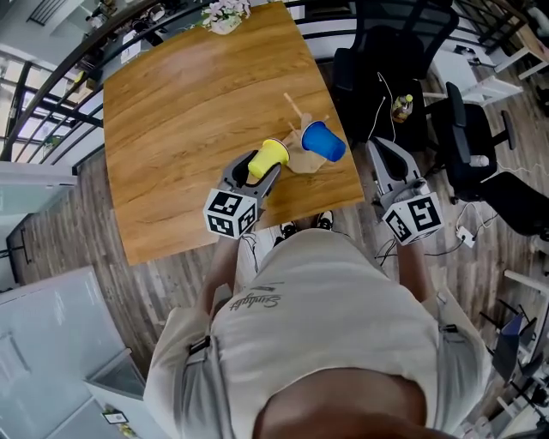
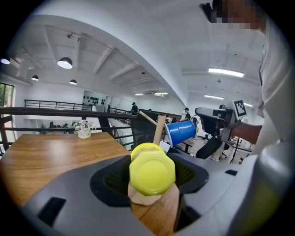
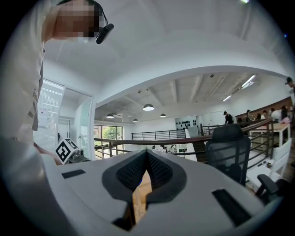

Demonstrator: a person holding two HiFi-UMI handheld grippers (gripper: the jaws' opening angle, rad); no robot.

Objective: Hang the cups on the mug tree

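Pinching the yellow cup (image 1: 268,159) in the left gripper (image 1: 262,171) just beside the mug tree (image 1: 298,114), blue cup (image 1: 324,141) already hanging on it, right gripper (image 1: 383,159) pressed together and empty, well apart from it; judging the task half done.

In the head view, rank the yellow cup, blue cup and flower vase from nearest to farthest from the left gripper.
1. yellow cup, between the left gripper's jaws.
2. blue cup, to the right on the mug tree.
3. flower vase, far edge of the table.
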